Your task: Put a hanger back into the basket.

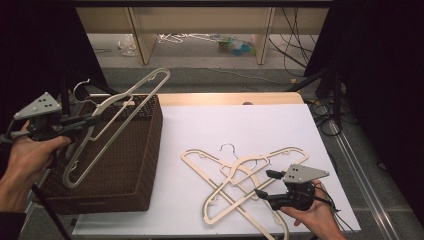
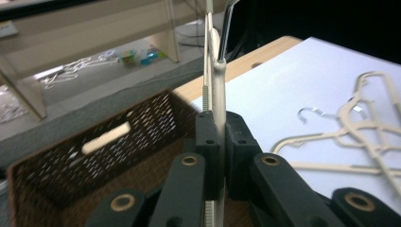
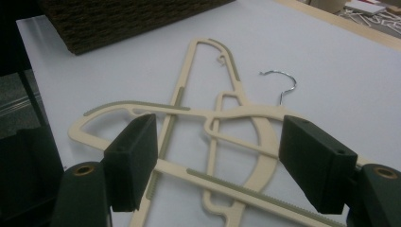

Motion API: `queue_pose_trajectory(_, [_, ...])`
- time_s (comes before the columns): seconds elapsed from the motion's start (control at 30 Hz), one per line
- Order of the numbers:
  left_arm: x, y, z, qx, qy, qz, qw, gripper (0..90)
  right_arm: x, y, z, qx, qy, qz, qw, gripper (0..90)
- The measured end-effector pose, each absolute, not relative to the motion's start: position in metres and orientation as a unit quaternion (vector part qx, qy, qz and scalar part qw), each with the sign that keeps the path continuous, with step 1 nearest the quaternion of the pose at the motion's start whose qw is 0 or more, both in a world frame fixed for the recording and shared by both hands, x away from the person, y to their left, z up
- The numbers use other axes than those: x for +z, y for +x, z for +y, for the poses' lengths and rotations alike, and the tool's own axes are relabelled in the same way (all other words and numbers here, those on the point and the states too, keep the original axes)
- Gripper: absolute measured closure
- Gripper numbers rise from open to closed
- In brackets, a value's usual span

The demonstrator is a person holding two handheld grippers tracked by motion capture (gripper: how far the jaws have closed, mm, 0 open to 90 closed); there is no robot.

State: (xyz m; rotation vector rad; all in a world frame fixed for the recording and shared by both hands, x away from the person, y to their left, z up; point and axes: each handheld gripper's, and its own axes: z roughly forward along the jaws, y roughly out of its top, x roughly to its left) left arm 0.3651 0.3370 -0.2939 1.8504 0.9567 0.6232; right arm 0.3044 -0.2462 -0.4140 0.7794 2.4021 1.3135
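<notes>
With our left gripper [image 1: 92,120] we hold one cream hanger [image 1: 117,117] above the brown basket [image 1: 135,165], fingers [image 2: 208,142] clamped on it, its long axis slanting up and away. Our right gripper [image 1: 262,185] hovers with fingers [image 3: 132,158] wide apart, holding nothing, just over the crossed hangers [image 1: 240,175] lying flat on the desk [image 1: 240,120], directly ahead. We can read no writing anywhere.

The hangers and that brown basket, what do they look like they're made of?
The hangers on the table and the held hanger look like cream moulded plastic, matt, with thin flat bars, ribbed grip strips and shiny metal wire hooks. The basket looks like dark brown woven wicker or a plastic imitation; the open lattice shows in the left gripper view, but the look leaves that open.
</notes>
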Motion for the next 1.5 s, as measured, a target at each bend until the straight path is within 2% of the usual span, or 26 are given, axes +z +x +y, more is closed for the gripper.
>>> queue_pose_trajectory(0.47, [-0.326,0.367,0.365,0.255,0.758,0.414,0.434,85.7,-0.413,0.304,-0.247,0.460,0.280,0.829,0.152,23.3])
queue_pose_trajectory(0.83, [-0.342,0.368,0.372,0.242,0.768,0.428,0.410,85.7,-0.414,0.304,-0.247,0.457,0.280,0.831,0.151,23.2])
queue_pose_trajectory(1.17, [-0.366,0.383,0.365,0.215,0.787,0.437,0.380,85.6,-0.415,0.303,-0.246,0.454,0.276,0.834,0.149,23.7])
queue_pose_trajectory(1.43, [-0.396,0.396,0.366,0.197,0.777,0.479,0.358,85.0,-0.416,0.303,-0.247,0.453,0.277,0.834,0.148,23.8])
queue_pose_trajectory(1.5, [-0.397,0.395,0.371,0.197,0.764,0.492,0.368,84.3,-0.416,0.303,-0.247,0.451,0.278,0.836,0.145,23.8])
